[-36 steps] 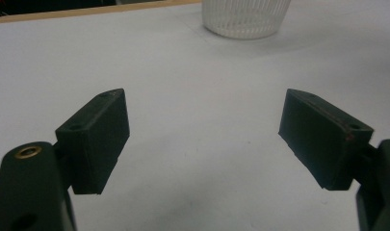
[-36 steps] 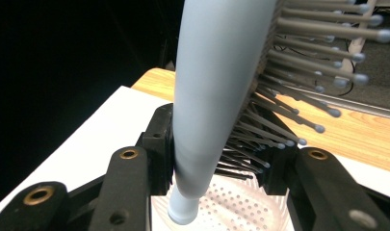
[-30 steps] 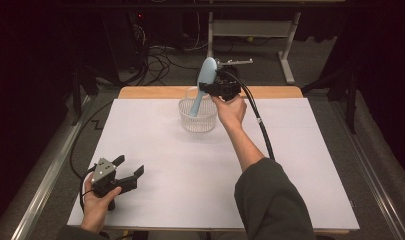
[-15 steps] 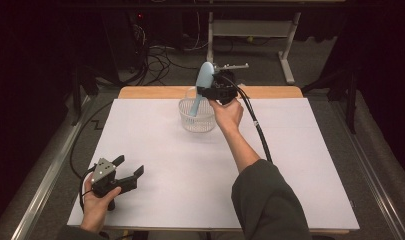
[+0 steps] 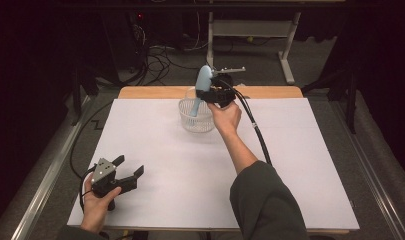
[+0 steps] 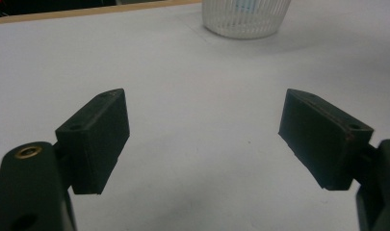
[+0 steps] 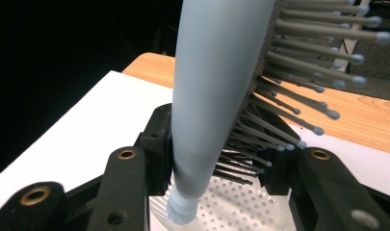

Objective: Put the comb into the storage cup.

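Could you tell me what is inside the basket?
The handle end of the hairbrush stands in the basket, held by the right gripper. Its wall hides the rest of the floor.

Lighting falls from above onto the white worktop, which reads bright and even; surroundings are near black. Shadows are faint and soft (a pale one lies beside the basket). No glare. The brush is soft-edged up close, and the near tongs blur slightly.
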A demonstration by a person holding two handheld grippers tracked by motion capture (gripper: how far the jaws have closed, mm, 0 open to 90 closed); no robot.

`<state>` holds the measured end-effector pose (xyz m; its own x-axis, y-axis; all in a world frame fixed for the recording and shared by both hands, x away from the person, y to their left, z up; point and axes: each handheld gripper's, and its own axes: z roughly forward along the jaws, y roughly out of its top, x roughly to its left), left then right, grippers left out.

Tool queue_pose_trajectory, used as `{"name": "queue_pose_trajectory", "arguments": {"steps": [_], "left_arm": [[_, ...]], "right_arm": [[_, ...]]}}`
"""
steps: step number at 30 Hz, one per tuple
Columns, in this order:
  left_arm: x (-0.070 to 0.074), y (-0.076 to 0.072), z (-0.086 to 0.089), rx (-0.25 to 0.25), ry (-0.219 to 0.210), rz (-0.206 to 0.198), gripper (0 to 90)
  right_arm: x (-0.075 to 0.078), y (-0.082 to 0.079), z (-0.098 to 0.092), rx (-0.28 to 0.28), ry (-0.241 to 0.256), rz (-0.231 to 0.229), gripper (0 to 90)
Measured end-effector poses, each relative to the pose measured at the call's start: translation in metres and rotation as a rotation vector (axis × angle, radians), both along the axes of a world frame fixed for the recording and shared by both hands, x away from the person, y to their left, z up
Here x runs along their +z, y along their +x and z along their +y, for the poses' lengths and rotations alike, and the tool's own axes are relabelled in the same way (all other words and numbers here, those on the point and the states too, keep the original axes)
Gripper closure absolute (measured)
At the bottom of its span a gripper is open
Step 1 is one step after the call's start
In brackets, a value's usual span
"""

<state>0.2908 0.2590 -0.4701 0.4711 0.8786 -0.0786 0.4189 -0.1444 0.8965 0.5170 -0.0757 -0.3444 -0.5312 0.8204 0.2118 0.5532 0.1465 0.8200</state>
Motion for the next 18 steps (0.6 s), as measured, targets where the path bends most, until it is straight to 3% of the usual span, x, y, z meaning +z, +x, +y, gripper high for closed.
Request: {"name": "queue_pose_trajectory", "arguments": {"steps": [18], "left_arm": [[0.0, 0.0, 0.0, 0.0, -0.002, 0.0, 18.9]], "right_arm": [[-0.016, 0.001, -0.001, -0.004, -0.022, 0.019, 55.2]]}}
